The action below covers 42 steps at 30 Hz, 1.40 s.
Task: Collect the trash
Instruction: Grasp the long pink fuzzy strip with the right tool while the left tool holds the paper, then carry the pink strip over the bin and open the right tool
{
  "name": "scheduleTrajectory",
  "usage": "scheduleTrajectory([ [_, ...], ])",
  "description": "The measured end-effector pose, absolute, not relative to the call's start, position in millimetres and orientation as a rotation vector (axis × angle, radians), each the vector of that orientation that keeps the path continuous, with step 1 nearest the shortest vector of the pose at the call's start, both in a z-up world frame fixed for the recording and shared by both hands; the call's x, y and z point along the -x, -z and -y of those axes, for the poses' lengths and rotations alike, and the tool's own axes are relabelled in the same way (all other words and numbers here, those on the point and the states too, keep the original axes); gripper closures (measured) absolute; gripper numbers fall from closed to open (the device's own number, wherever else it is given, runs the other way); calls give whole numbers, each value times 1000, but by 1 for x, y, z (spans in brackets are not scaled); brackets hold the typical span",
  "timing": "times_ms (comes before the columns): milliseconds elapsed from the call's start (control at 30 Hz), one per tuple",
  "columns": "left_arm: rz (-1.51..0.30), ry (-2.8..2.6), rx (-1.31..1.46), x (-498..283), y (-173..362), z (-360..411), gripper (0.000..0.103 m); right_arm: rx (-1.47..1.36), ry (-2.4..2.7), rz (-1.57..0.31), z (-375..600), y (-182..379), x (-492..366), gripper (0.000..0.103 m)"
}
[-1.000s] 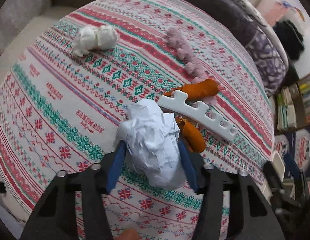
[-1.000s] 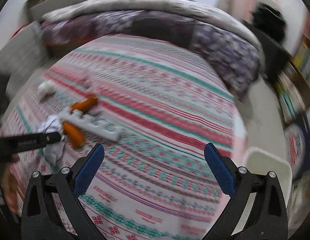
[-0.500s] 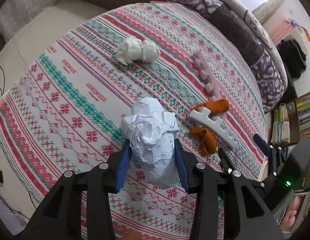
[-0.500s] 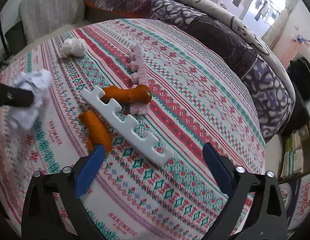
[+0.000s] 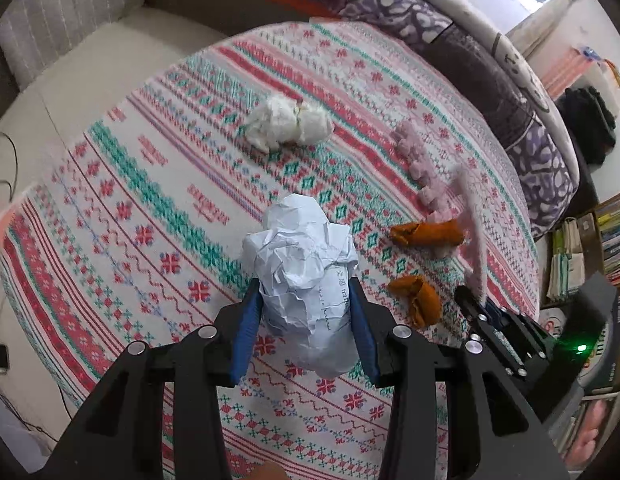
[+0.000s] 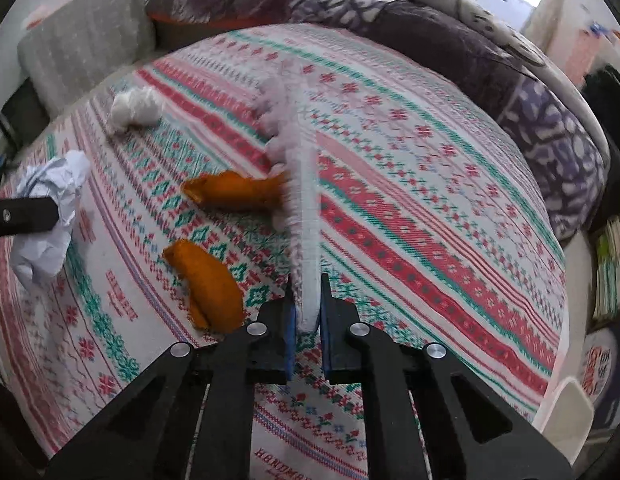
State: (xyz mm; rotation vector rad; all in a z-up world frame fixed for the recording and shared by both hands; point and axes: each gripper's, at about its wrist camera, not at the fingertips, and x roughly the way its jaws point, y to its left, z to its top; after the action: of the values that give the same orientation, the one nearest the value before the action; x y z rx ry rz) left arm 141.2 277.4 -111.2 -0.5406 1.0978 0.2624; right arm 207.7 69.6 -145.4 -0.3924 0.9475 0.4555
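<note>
My left gripper is shut on a crumpled white paper ball and holds it above the patterned bed cover. My right gripper is shut on the near end of a white notched foam strip, blurred and lifted on edge; the strip also shows in the left wrist view. Two orange peel pieces lie left of the strip. A white tissue wad and a pink foam strip lie farther back. The paper ball also shows at the left of the right wrist view.
A purple patterned duvet lies along the far side of the bed. A grey cushion sits at the back left. A white bin stands off the bed's near right corner. Bookshelves stand at the right.
My right gripper has come down and closed on the white foam strip, tilting it up on edge. My left gripper has lifted and drawn back with the paper ball.
</note>
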Motion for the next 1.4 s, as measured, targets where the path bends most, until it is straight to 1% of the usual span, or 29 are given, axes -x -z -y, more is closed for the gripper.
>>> scheduleTrajectory([
  [300, -961, -311, 410, -135, 83, -262, 60, 165, -424, -908, -49, 104, -201, 95],
  [467, -916, -312, 377, -133, 73, -251, 60, 103, -409, -900, -36, 94, -194, 95],
  [967, -895, -254, 291, -141, 67, -202, 60, 80, -344, -894, 3, 83, -183, 95],
  [1400, -887, -142, 228, -149, 68, -142, 60, -16, -176, -900, 82, 76, -183, 94],
])
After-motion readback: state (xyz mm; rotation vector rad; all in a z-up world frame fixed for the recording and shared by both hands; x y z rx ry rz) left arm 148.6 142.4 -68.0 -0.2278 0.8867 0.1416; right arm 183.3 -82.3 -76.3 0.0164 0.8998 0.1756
